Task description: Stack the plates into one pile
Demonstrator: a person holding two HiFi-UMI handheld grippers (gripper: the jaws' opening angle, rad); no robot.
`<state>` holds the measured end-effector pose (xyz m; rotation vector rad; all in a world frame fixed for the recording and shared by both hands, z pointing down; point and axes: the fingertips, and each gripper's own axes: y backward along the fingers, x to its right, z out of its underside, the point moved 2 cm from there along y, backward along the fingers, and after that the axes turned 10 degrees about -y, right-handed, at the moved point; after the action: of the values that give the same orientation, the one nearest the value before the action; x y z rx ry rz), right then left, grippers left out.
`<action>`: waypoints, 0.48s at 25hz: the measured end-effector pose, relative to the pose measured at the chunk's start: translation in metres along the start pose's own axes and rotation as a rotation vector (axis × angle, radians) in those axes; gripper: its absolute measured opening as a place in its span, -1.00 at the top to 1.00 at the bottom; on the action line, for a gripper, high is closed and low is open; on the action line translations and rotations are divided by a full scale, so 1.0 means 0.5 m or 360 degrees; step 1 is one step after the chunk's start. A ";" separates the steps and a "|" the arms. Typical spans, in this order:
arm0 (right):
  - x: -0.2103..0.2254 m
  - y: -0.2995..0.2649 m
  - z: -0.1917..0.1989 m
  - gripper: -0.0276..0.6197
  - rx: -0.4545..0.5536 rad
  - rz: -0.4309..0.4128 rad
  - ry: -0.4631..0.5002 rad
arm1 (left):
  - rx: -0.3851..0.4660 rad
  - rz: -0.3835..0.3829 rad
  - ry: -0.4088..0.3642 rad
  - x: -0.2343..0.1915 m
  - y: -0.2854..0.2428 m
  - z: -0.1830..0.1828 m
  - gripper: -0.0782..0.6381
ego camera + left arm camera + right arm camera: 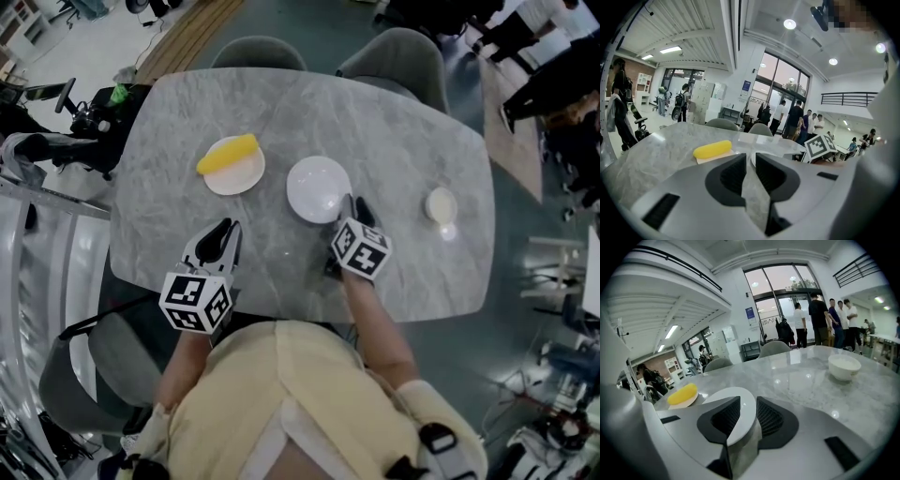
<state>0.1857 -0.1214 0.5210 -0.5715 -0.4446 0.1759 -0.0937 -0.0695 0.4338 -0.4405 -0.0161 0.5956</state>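
Holding at the near edge of the table (pixel 403 131), both grippers low over the marble.

- Right gripper (pixel 749 401): at the near rim of the white plate (pixel 317 187). Jaws apart, the rim standing between them; the pads are not pinching it. Plate lies flat on the table.
- Left gripper (pixel 751 159): near-left of the white plate, well apart from it. Jaws a narrow gap apart, only bare table showing through.
- Tan plate (pixel 234 174): just left of the white plate, a little farther out, close beside it but not touching. A yellow thing (pixel 227 155) lies across its far half, longish and rounded; can't tell what it is.
- Bowl (pixel 441 204): small, white, right of the white plate, well apart, roughly level with it.
- Plates not yet piled: white and tan sit side by side on the table.
- Chairs (pixel 394 52): two grey ones beyond the white plate, tucked in at the table's far edge.
- People (pixel 825 317): a group standing far beyond the white plate by the glass doors.
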 end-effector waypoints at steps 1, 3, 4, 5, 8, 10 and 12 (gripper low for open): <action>-0.008 0.007 -0.003 0.64 0.0011 -0.0033 0.0013 | 0.0002 0.0005 -0.0002 -0.001 -0.002 -0.001 0.62; -0.022 0.024 -0.009 0.64 0.0020 -0.0082 0.0054 | 0.0004 0.0014 -0.0009 -0.004 -0.005 -0.006 0.62; -0.028 0.034 -0.011 0.64 0.0018 -0.0102 0.0075 | 0.0006 0.0018 -0.0012 -0.004 -0.006 -0.008 0.62; -0.032 0.044 -0.011 0.64 0.0010 -0.0120 0.0091 | 0.0009 0.0021 -0.0014 -0.004 -0.008 -0.011 0.62; -0.043 0.072 -0.009 0.64 -0.0023 -0.0187 0.0112 | 0.0023 0.0035 -0.0027 0.000 -0.013 -0.019 0.62; -0.053 0.090 -0.009 0.64 -0.0041 -0.0238 0.0116 | 0.0037 0.0051 -0.0036 0.001 -0.018 -0.026 0.62; -0.062 0.107 -0.011 0.65 -0.0050 -0.0283 0.0113 | 0.0050 0.0070 -0.0043 0.003 -0.021 -0.034 0.62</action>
<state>0.1585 -0.0884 0.4757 -0.5642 -0.4274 -0.0216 -0.0845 -0.0831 0.4224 -0.4029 -0.0226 0.6440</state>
